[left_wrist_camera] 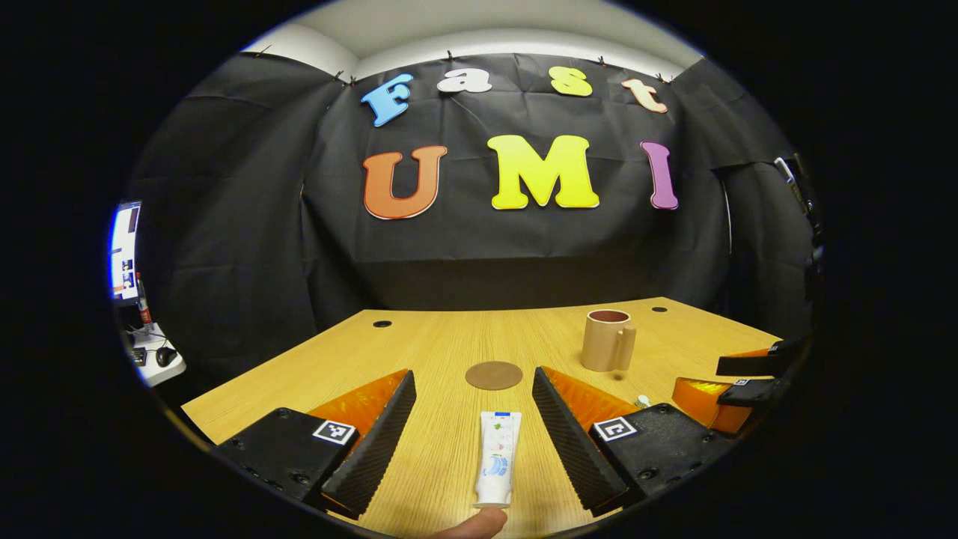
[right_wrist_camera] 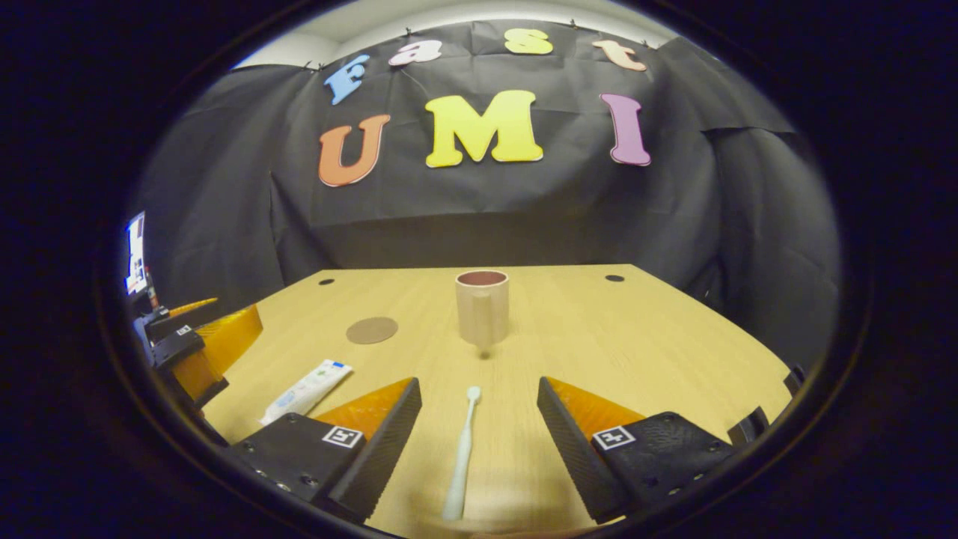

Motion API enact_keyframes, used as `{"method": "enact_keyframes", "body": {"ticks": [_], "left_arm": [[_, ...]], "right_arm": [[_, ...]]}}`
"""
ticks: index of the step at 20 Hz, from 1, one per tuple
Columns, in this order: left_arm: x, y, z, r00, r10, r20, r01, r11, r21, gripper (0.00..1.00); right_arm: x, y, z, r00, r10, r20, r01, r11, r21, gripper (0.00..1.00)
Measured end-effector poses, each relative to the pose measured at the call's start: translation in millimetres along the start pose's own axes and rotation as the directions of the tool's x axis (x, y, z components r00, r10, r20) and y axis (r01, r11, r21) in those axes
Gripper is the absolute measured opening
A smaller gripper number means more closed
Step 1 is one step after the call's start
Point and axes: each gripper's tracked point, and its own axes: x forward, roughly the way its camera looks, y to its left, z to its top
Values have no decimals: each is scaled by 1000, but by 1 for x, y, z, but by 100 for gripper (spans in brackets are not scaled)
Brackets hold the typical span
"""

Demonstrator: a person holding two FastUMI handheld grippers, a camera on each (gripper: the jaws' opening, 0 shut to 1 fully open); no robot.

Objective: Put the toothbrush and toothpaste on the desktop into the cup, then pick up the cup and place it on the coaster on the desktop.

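Wood-grain yellow, the desktop [left_wrist_camera: 449, 352] is the largest thing we see, and we place everything else against the cup [right_wrist_camera: 482, 305]. That cup stands upright near the middle of the desktop in the right gripper view, its handle facing the camera; we cannot see into it. In the left gripper view the cup [left_wrist_camera: 607, 340] sits to the right, and the round brown coaster [left_wrist_camera: 493, 375] lies flat to its left, apart from it; the right gripper view shows the coaster [right_wrist_camera: 372, 330] likewise left of the cup.

The left gripper [left_wrist_camera: 474, 438] has its jaws spread wide, holding nothing. The toothpaste [left_wrist_camera: 498, 457] lies flat between its fingers, nearer than the cup, touching neither finger; its near end runs out at the bottom edge, where a fingertip [left_wrist_camera: 479, 524] shows, mostly cut off.

The right gripper [right_wrist_camera: 479, 449] is equally wide open and empty. The toothbrush [right_wrist_camera: 461, 453] lies between its fingers, head pointing toward the cup, handle end hard to make out at the bottom rim. In the left gripper view, only a small pale tip of the toothbrush [left_wrist_camera: 642, 401] shows below the cup, the rest hidden behind a finger.
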Motion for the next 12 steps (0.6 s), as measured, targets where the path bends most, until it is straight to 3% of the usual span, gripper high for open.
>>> {"method": "enact_keyframes", "body": {"ticks": [4, 10, 12], "left_arm": [[5, -2, -12, 1000, -6, -29, 6, 1000, 3, 99], [11, -1, -32, 995, -20, -97, 17, 999, -33, 99], [13, -1, -39, 992, -24, -124, 21, 999, -27, 99]], "right_arm": [[17, 4, -25, 994, -14, -110, 8, 999, -51, 94], [33, 4, -56, 968, -45, -248, 38, 999, -32, 78], [36, 9, -61, 962, -24, -272, 22, 1000, -11, 57]]}}
